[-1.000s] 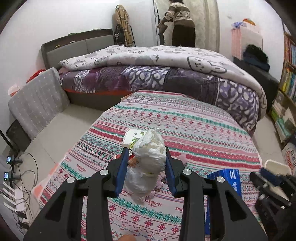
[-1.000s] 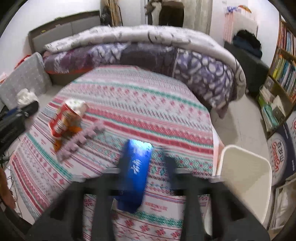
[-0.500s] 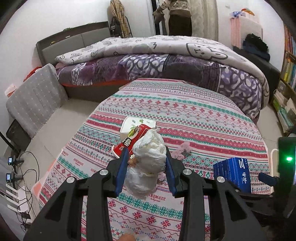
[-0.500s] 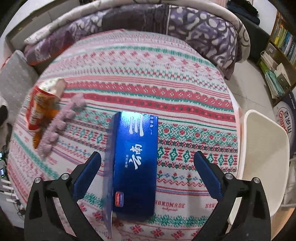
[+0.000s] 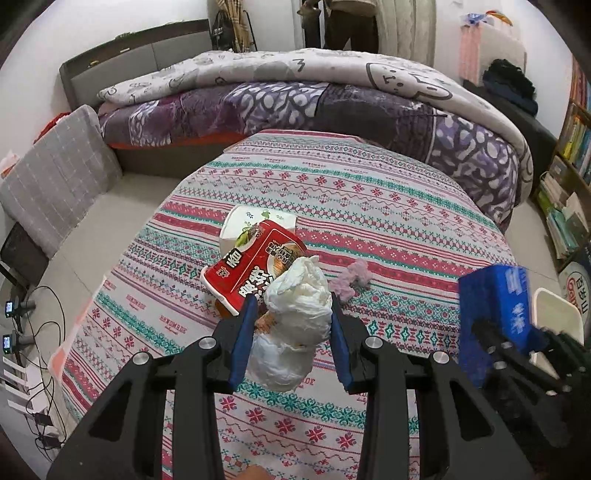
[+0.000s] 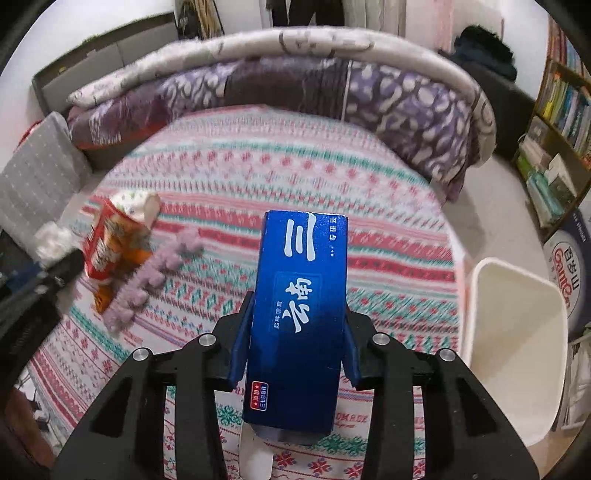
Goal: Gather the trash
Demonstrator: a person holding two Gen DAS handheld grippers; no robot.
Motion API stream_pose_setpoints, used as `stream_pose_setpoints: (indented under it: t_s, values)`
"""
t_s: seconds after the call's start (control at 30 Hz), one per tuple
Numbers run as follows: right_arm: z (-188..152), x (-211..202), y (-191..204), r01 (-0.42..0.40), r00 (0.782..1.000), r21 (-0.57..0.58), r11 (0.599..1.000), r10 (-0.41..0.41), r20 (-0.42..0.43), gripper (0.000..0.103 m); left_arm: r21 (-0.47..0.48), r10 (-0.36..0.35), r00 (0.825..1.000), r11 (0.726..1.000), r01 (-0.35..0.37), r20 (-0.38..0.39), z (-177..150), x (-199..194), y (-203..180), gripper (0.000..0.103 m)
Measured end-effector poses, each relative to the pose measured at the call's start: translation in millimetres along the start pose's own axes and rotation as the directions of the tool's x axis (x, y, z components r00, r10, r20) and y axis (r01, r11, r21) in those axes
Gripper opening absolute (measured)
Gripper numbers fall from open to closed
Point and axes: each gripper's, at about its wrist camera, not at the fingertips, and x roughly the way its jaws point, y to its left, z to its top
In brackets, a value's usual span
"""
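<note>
My left gripper [image 5: 291, 314] is shut on a crumpled white tissue wad [image 5: 295, 325] and holds it above the patterned tablecloth [image 5: 332, 192]. A red noodle cup [image 5: 255, 269] lies on its side just beyond, with a pink fuzzy strip [image 5: 351, 280] to its right. My right gripper [image 6: 297, 314] is shut on a blue carton [image 6: 299, 314] and holds it lifted off the cloth; the carton also shows at the right of the left wrist view [image 5: 498, 306]. The white trash bin [image 6: 517, 343] stands off the table's right edge.
A bed with purple and grey quilts [image 5: 314, 99] lies beyond the table. A grey cushion [image 5: 55, 192] and cables [image 5: 22, 332] are on the left. Bookshelves [image 6: 561, 122] line the right wall. A person [image 5: 347, 22] stands at the back.
My right gripper came down around the blue carton, closed on it and lifted it off the cloth. My left gripper kept its hold on the tissue wad and moved slightly closer to the noodle cup.
</note>
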Motion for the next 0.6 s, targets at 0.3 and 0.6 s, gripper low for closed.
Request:
stream_pose_setpoints:
  t_s: [0.3, 0.6]
  values:
    - [11.5, -32.5, -19.3, 0.048, 0.988, 0.021, 0.999, -0.050, 0.147, 0.038, 0.019, 0.011, 0.998, 1.000, -0.012, 0.067, 3.5, -14.0, -14.2, 0.037]
    - [12.4, -55.9, -50.9, 0.110, 0.969, 0.083, 0.990, -0.126, 0.211, 0.038, 0.049, -0.011, 0.990, 0.999, 0.004, 0.140, 8.8, -37.6, -40.2, 0.037]
